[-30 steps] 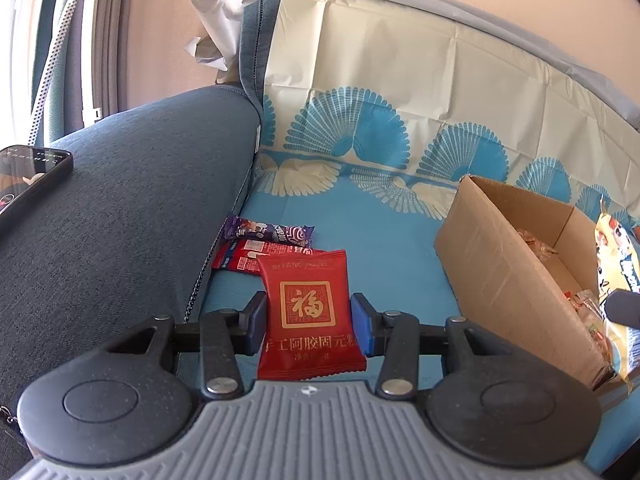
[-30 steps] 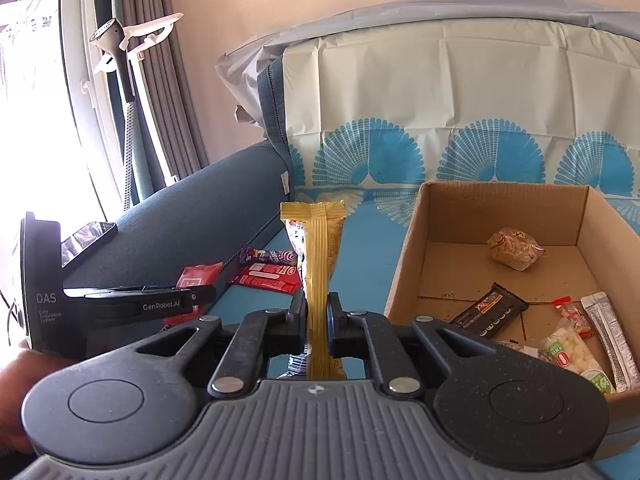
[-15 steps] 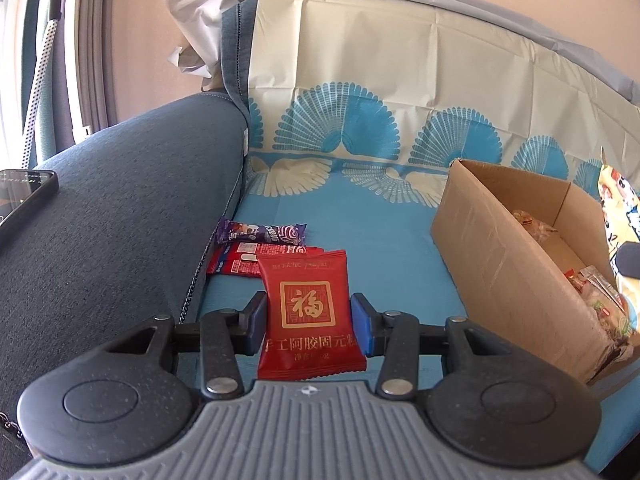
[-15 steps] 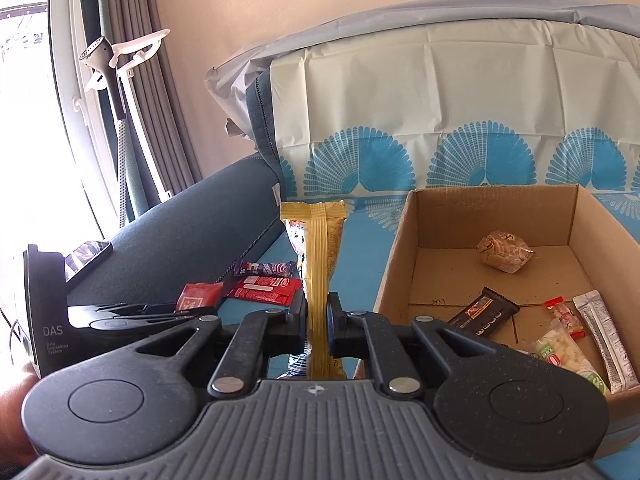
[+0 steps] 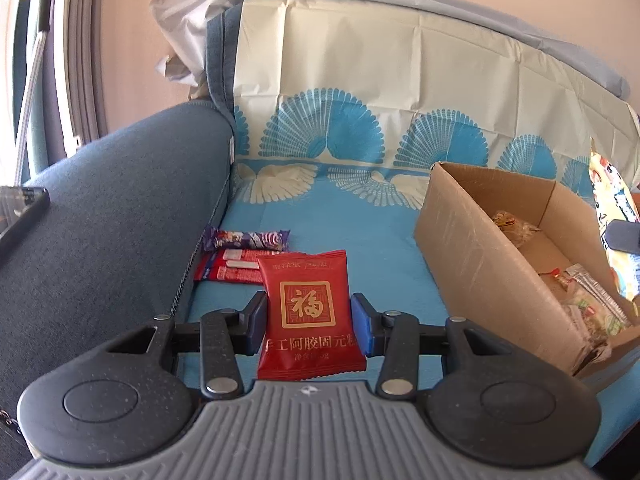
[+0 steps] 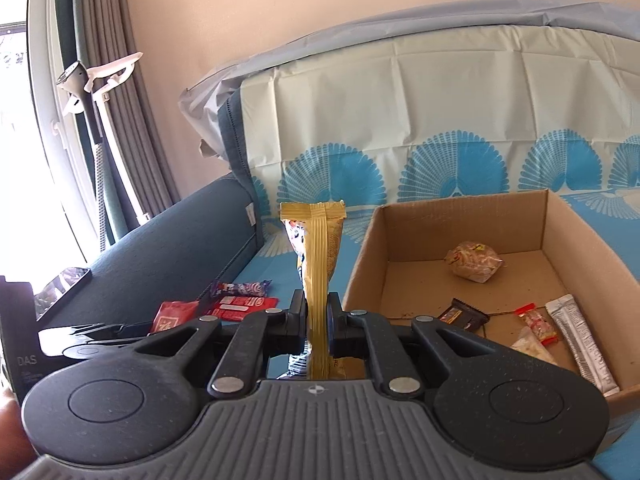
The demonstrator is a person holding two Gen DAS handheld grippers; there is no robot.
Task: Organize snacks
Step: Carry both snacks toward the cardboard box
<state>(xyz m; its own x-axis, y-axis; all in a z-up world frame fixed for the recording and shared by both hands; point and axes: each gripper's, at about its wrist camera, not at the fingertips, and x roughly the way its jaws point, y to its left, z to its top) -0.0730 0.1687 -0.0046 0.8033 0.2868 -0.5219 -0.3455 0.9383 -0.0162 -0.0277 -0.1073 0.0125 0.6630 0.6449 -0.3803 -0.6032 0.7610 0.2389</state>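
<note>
My left gripper (image 5: 308, 320) is shut on a red snack packet (image 5: 308, 312) with gold Chinese characters, held above the blue sofa seat. My right gripper (image 6: 317, 316) is shut on a yellow snack bag (image 6: 316, 248), held upright just left of the open cardboard box (image 6: 400, 236). The box also shows in the left wrist view (image 5: 480, 248). It holds several snacks, among them a dark bar (image 6: 464, 314) and a silver stick pack (image 6: 582, 340). A purple bar (image 5: 246, 239) and red bars (image 5: 228, 270) lie on the seat by the armrest.
A dark blue armrest (image 5: 112, 216) runs along the left with a phone (image 5: 20, 208) on top. A fan-patterned cover (image 5: 400, 92) drapes the sofa back. Curtains (image 6: 104, 20) and a white stand (image 6: 96, 84) are at the far left.
Both grippers have drifted slightly with their packets still held; the box has shifted a little in both views. The snacks on the seat have not moved.
</note>
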